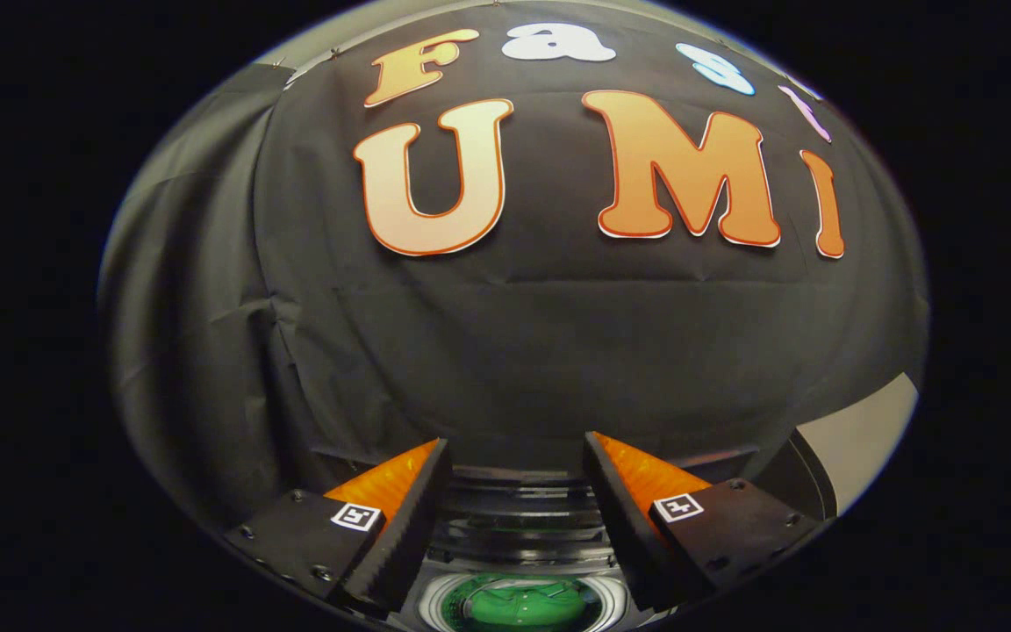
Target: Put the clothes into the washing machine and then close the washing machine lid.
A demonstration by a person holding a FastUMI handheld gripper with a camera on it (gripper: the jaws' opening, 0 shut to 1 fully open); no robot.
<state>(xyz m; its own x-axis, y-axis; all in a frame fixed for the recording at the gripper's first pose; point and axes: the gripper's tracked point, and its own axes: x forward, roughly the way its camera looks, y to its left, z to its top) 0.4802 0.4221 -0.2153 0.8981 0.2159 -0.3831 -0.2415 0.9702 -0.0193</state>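
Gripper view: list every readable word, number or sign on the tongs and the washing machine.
None readable.
Tongs, open and empty: a square coded marker on each finger, a pattern, no words.
Washing machine, green clothes inside: no label legible.

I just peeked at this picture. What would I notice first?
Probably the gripper, its two fingers spread wide apart with nothing between them. Just below and between them sits the washing machine's round opening, with green clothes inside. Beyond the fingers hangs a dark cloth wall.
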